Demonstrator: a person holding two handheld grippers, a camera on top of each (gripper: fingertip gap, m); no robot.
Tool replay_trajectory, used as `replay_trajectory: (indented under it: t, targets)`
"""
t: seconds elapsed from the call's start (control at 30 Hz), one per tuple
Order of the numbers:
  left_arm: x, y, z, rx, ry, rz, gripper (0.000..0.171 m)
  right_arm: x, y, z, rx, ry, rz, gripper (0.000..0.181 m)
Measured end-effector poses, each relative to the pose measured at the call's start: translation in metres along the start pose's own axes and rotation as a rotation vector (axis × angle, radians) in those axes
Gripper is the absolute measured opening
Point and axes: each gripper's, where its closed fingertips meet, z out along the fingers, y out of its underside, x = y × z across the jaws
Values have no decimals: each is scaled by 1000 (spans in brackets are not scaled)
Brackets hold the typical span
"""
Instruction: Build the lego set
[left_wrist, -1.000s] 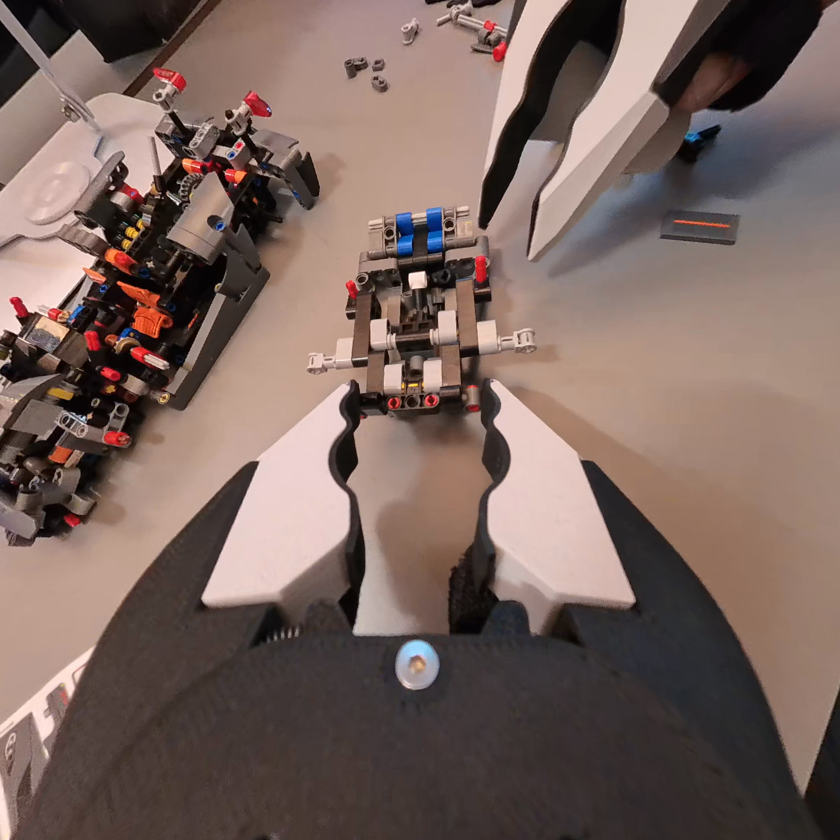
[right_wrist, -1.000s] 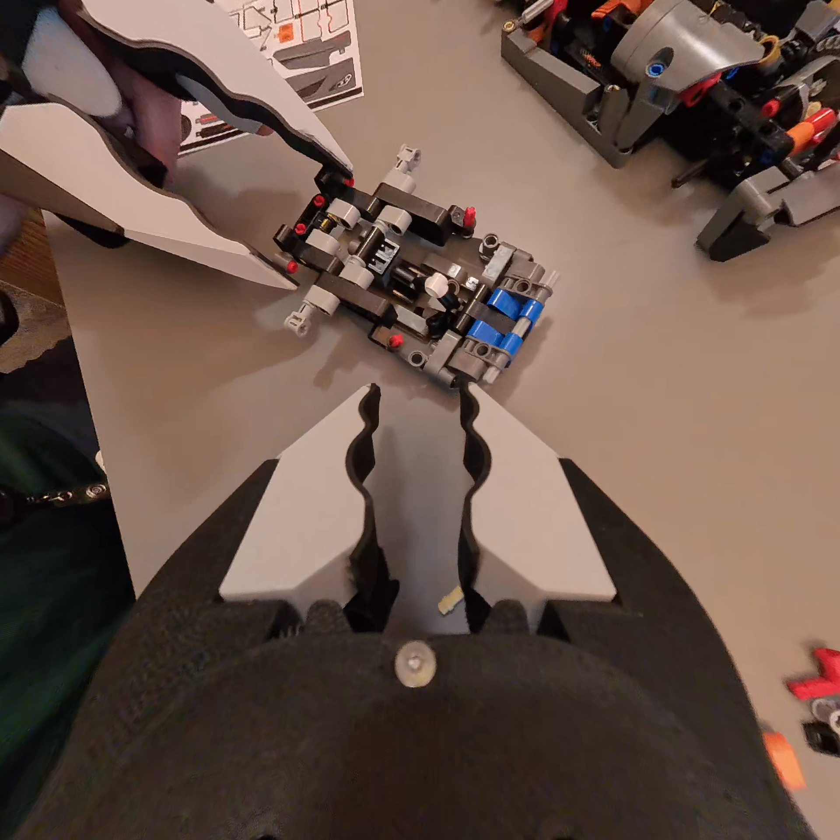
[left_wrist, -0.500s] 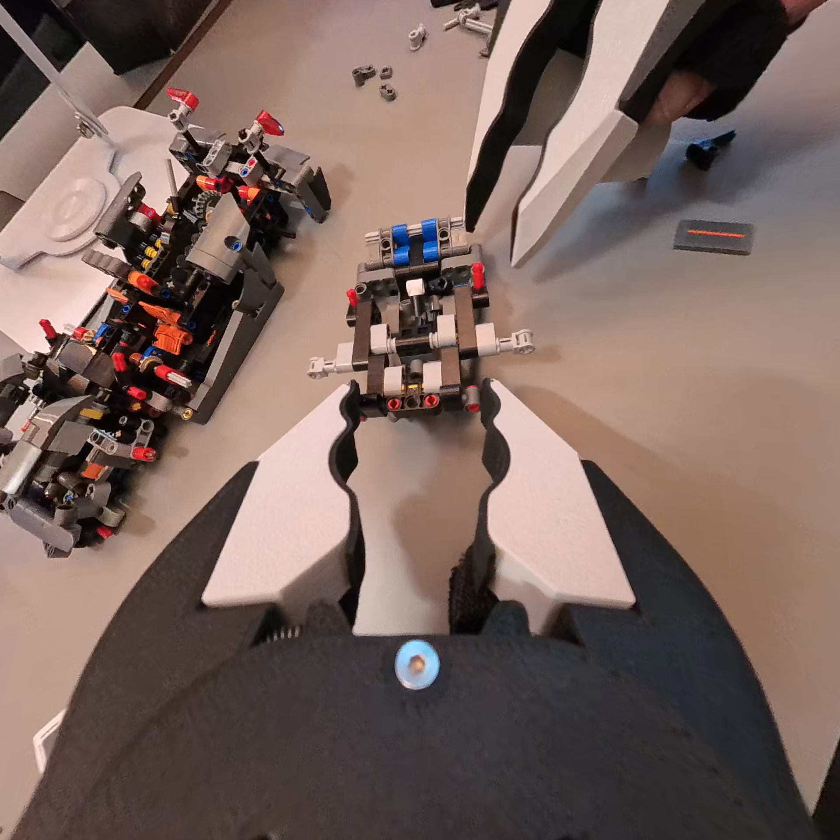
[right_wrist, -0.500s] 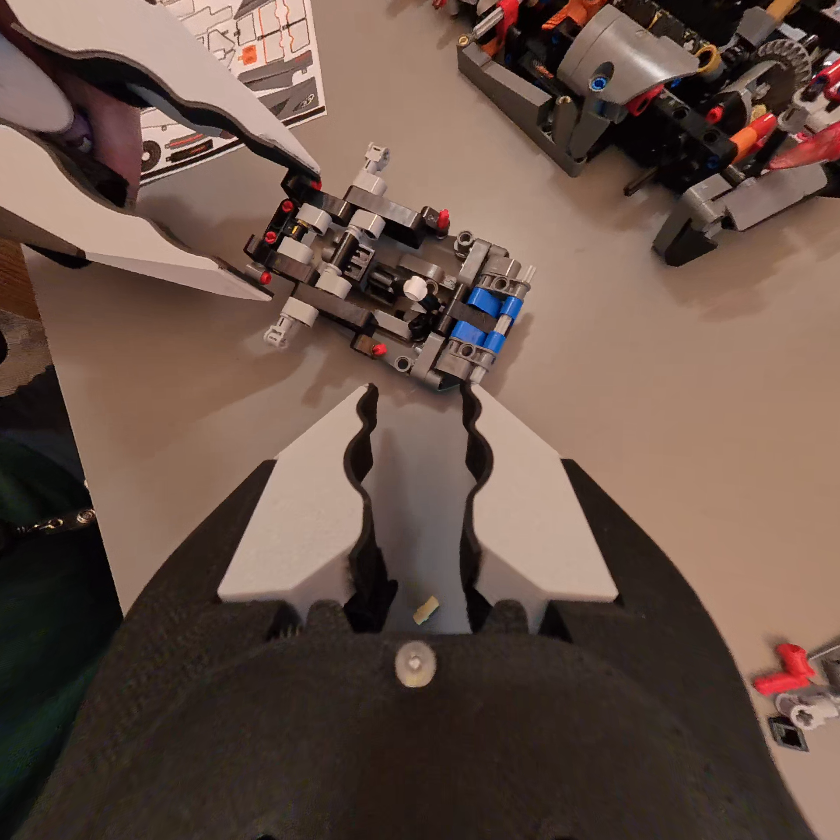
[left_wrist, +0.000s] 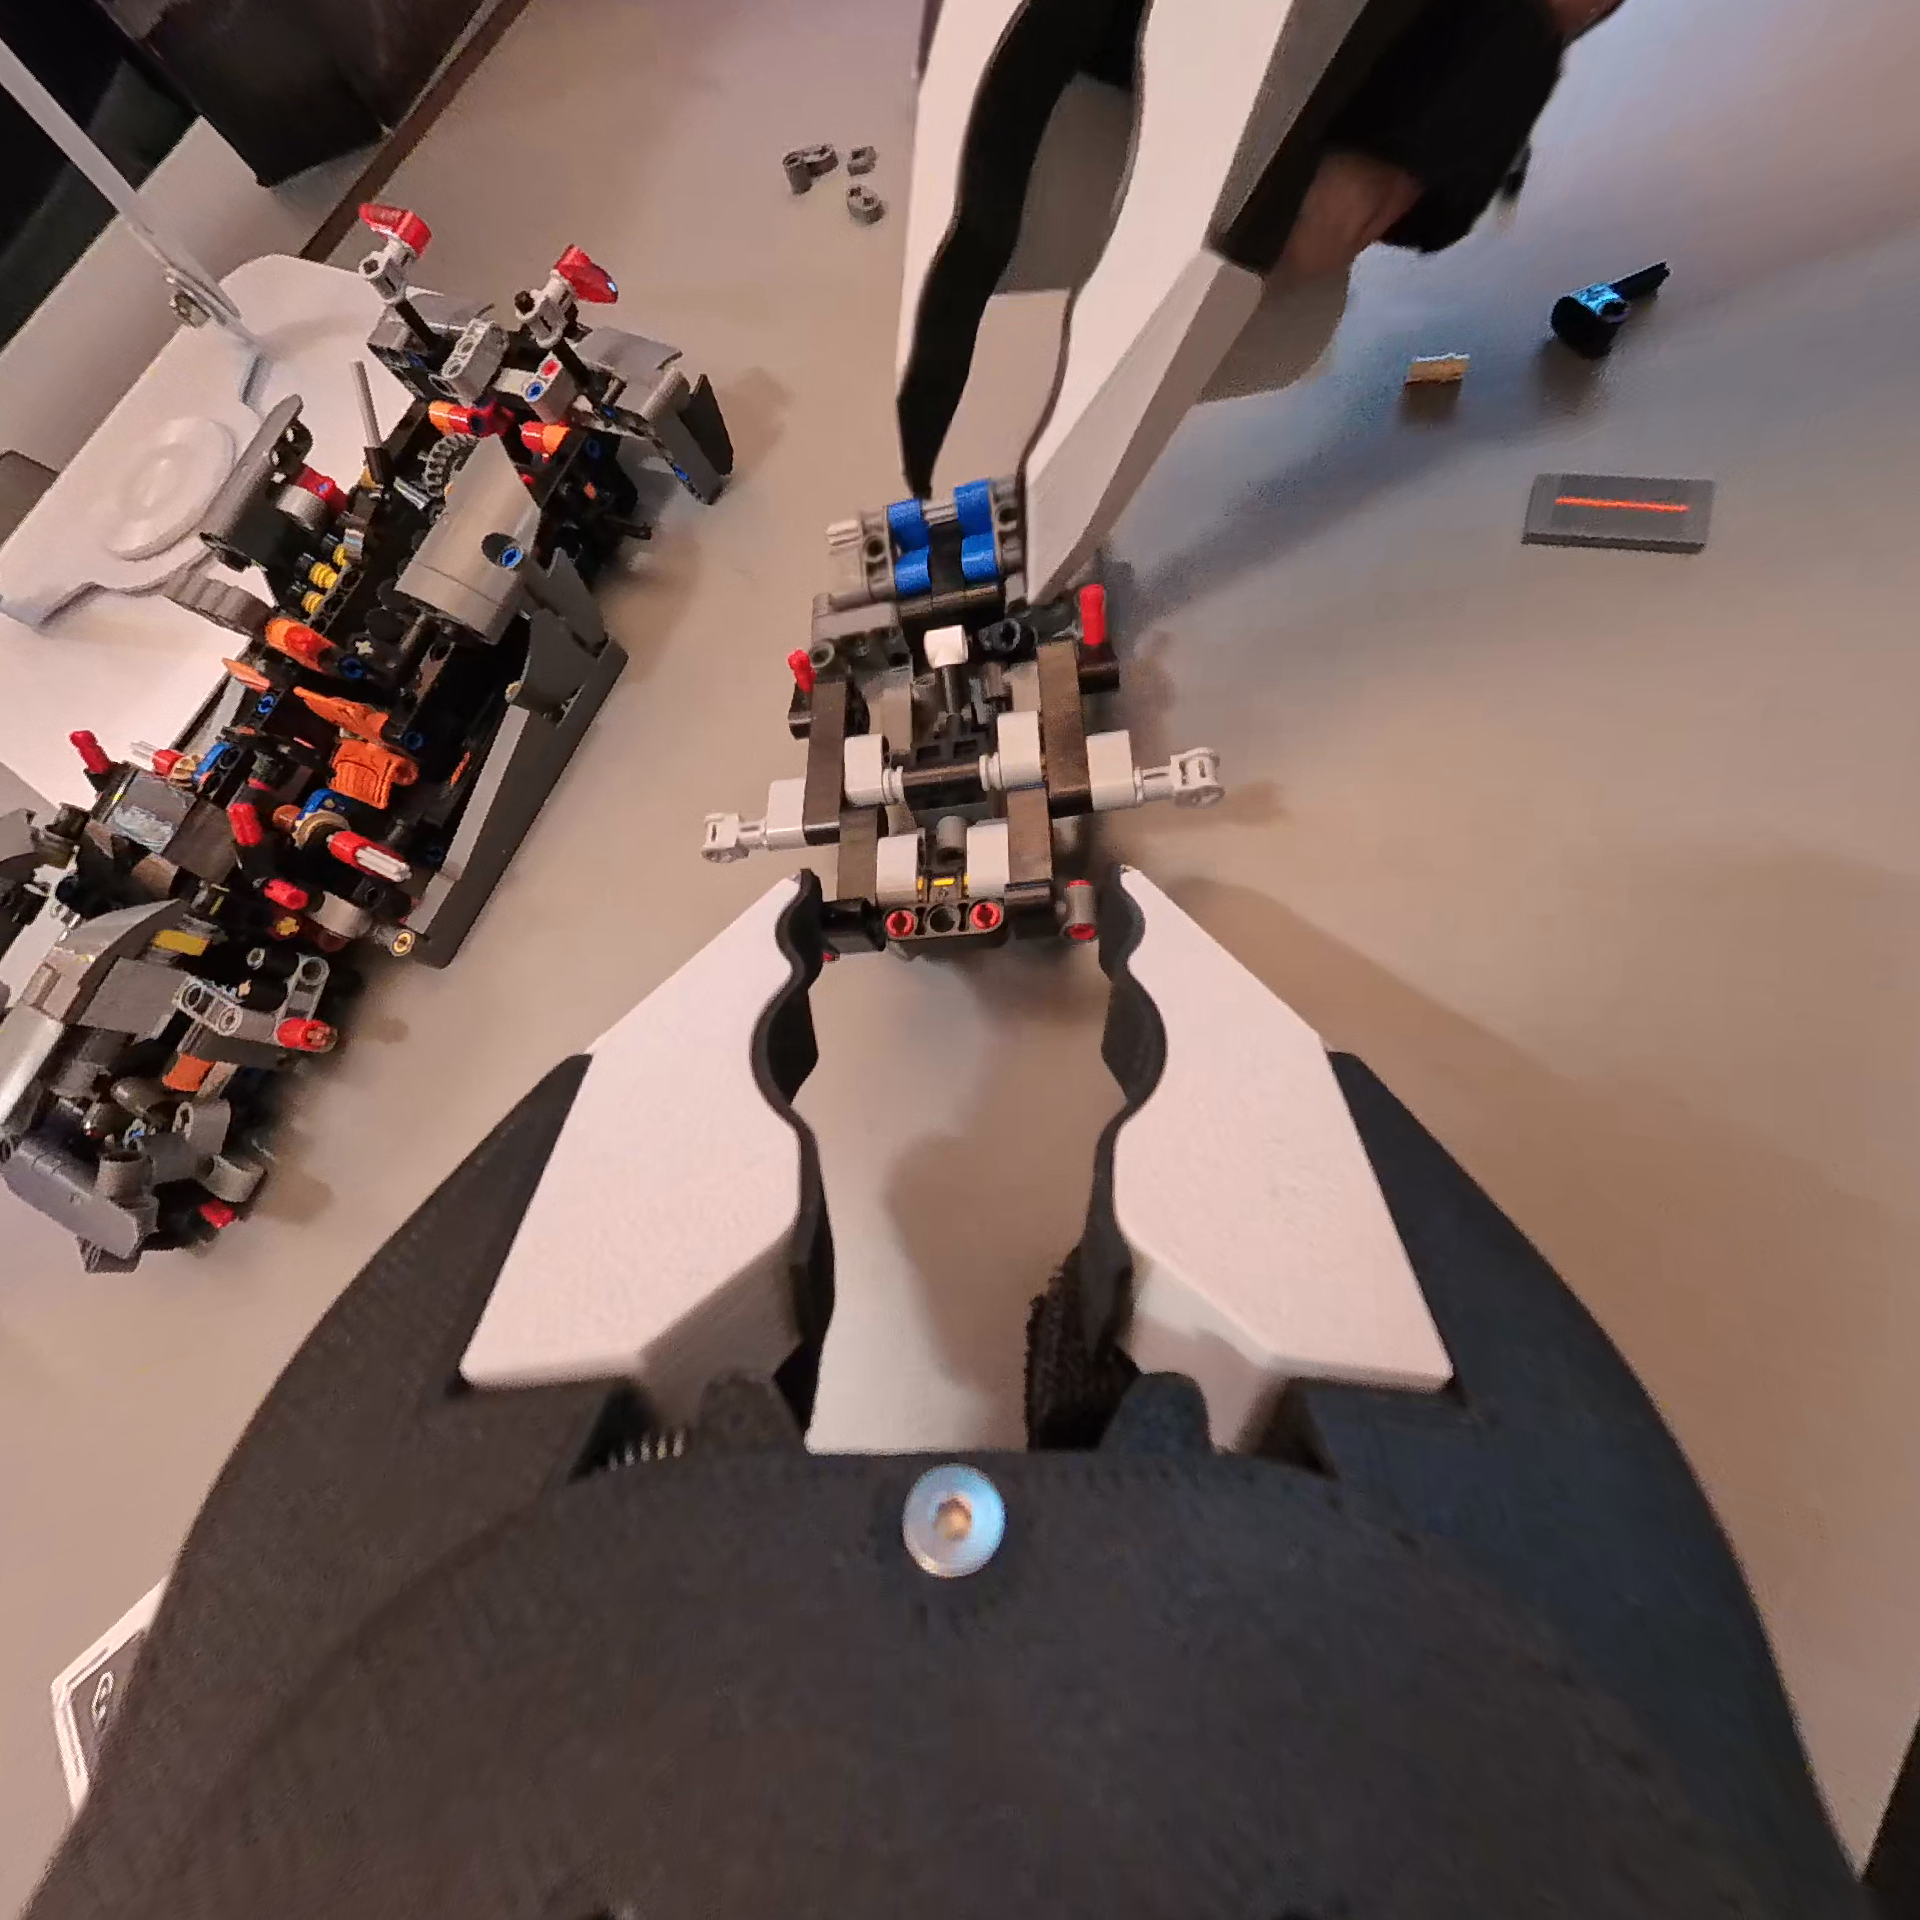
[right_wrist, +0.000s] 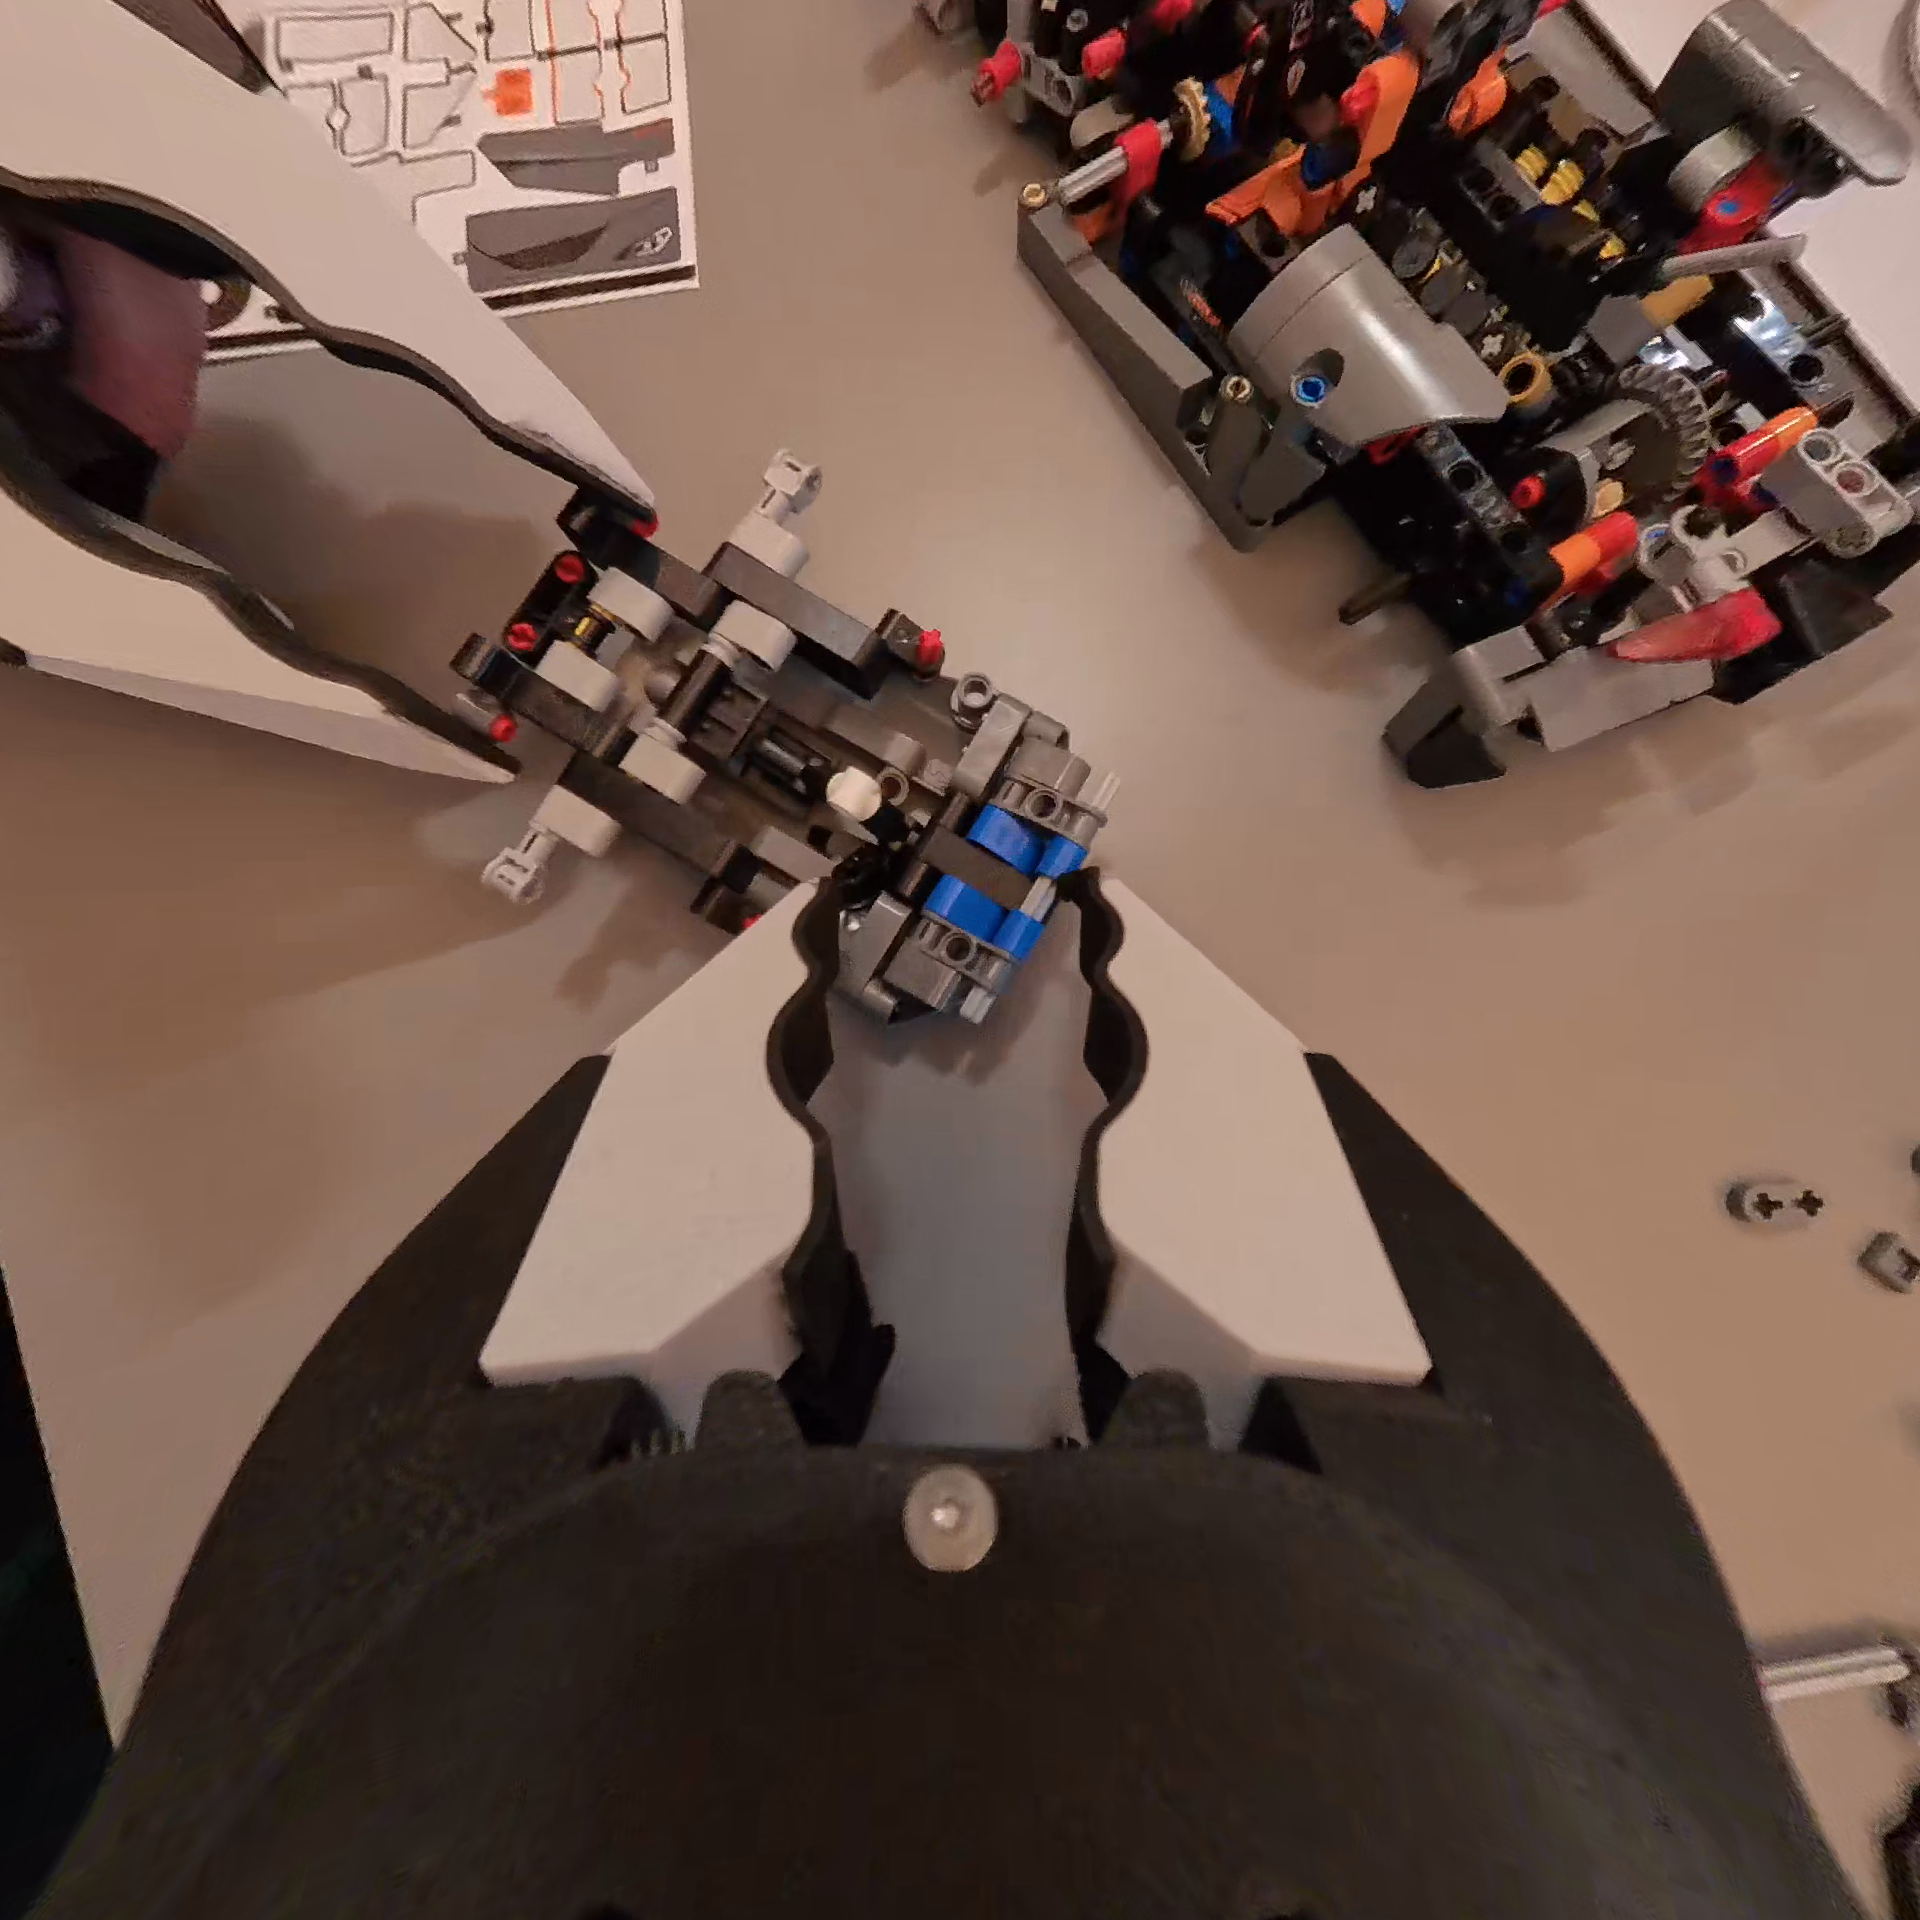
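A small Lego chassis sub-assembly (left_wrist: 951, 727) of black beams, light grey connectors, red pins and blue parts at one end lies on the grey table. It also shows in the right wrist view (right_wrist: 727, 707). My left gripper (left_wrist: 961, 899) is shut on its near end, one fingertip touching each side. In the right wrist view the left gripper (right_wrist: 566, 634) grips that same end. My right gripper (right_wrist: 951, 888) is open, its jaws straddling the blue end (right_wrist: 997, 883). In the left wrist view the right gripper (left_wrist: 982, 540) comes down from the far side.
A large, partly built Lego car (left_wrist: 364, 675) stands to the left, also visible in the right wrist view (right_wrist: 1507, 364). A sticker sheet (right_wrist: 540, 135) lies beyond the left gripper. A dark tile with an orange line (left_wrist: 1616, 509) and loose grey pieces (left_wrist: 831, 177) lie on the table.
My right gripper has moved forward until its jaws straddle the blue end, and they stand wider apart. My left gripper still holds the other end.
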Motion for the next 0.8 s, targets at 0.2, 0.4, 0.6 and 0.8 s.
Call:
replay_trajectory:
  t: [0.2, 0.4, 0.6, 0.8]
  targets:
    - [1, 0, -2, 13, -5, -1, 51, 1, 4, 7, -51, 13, -62, 51]
    - [-2, 1, -1, 7, -17, 9, 51, 4, 6, 12, -53, -3, -22, 47]
    - [-2, 2, 0, 8, -18, 13, 51, 1, 3, 13, -24, -75, 87, 46]
    - [-2, 2, 0, 7, -21, 12, 51, 4, -1, 14, 2, -97, 188, 42]
